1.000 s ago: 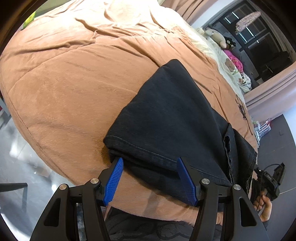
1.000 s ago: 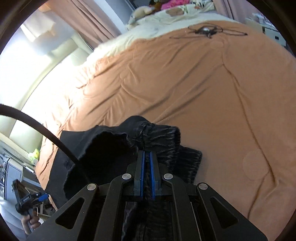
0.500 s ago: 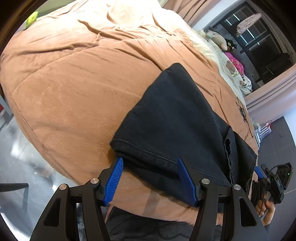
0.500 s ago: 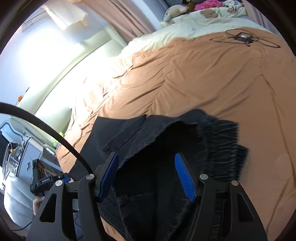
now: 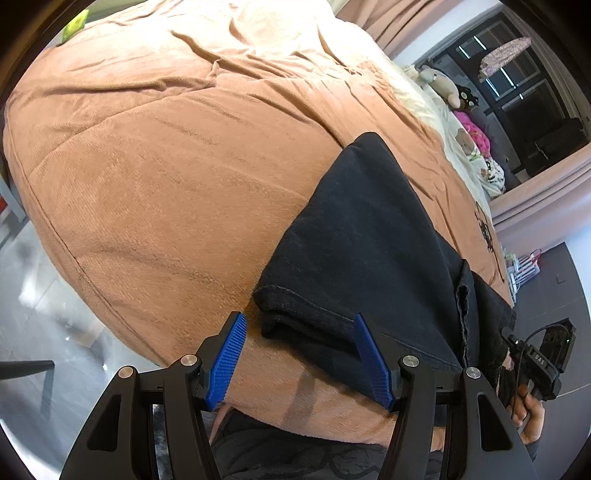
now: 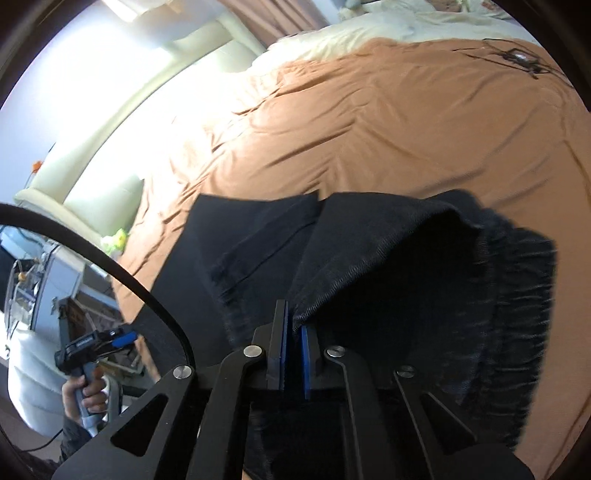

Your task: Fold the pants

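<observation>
**What we count on the bed**

We count one pair of black pants [image 5: 373, 236], one brown blanket [image 5: 177, 155], two claws, the left claw [image 5: 299, 356] and the right claw [image 6: 293, 334], one tangle of cable [image 6: 517, 59], and two soft toys [image 5: 443, 83].

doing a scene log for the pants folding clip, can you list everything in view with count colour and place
pants: one, black, lying on the blanket near the bed's edge, waist end lifted by the right gripper
blanket: one, orange-brown, covering the bed
sheet: one, cream, at the far end of the bed
cable device: one, dark, lying on the far part of the blanket
soft toys: a few, beige, black and pink, at the bed's far end
curtains: pinkish, by the window
left gripper: black with blue pads, open, pant hem between the pads, not pressed
right gripper: black with blue pads, jaws just closed on the pants' edge
hands: two, each on a gripper handle
</observation>
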Demonstrator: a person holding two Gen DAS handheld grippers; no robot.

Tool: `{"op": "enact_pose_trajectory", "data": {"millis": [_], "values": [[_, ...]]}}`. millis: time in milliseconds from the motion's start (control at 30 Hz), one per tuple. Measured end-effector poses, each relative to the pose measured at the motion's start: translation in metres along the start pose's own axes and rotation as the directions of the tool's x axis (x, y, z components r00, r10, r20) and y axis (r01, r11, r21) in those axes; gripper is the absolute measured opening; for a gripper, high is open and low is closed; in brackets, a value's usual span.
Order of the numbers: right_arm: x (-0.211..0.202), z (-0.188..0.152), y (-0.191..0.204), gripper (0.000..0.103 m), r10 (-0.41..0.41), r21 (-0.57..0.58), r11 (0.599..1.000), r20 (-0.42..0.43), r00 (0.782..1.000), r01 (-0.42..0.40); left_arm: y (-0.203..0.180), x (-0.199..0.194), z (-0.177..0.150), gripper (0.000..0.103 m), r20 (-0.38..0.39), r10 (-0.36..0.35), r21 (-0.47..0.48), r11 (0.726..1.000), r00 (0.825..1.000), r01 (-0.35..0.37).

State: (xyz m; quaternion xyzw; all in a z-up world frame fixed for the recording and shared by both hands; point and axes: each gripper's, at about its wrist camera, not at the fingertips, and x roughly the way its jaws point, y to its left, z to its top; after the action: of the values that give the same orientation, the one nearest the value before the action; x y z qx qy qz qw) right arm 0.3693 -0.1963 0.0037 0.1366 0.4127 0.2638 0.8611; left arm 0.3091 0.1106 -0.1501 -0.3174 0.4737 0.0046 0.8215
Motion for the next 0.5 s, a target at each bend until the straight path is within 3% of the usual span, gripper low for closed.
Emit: {"op": "enact_pose_trajectory", "data": {"millis": [233,333,367,433,500], "values": [[-0.043,0.015,-0.049,0.001,-0.177,0.104,0.980,0.073,0.981,0.169,-0.003,0.000,0.000,0.063,-0.001,-0.001,0.008,1.000,1.000,0.001],[-0.060,0.013,-0.070,0.002,-0.163,0.175,0.974,0.091,0.982,0.145,-0.006,0.001,0.000,0.063,-0.004,0.002,0.015,1.000,1.000,-0.002],[-0.065,0.011,-0.071,0.005,-0.150,0.176,0.976,0.098,0.984,0.132,-0.007,0.001,-0.001,0.063,-0.006,0.005,0.018,1.000,1.000,-0.005],[-0.071,0.007,-0.073,0.022,-0.120,0.170,0.980,0.094,0.988,0.103,-0.008,0.003,-0.001,0.063,-0.010,0.007,0.019,1.000,1.000,-0.007],[-0.069,0.002,-0.069,0.053,-0.099,0.162,0.983,0.086,0.991,0.084,-0.010,0.003,-0.001,0.063,-0.012,0.006,0.021,1.000,1.000,-0.006]]}}
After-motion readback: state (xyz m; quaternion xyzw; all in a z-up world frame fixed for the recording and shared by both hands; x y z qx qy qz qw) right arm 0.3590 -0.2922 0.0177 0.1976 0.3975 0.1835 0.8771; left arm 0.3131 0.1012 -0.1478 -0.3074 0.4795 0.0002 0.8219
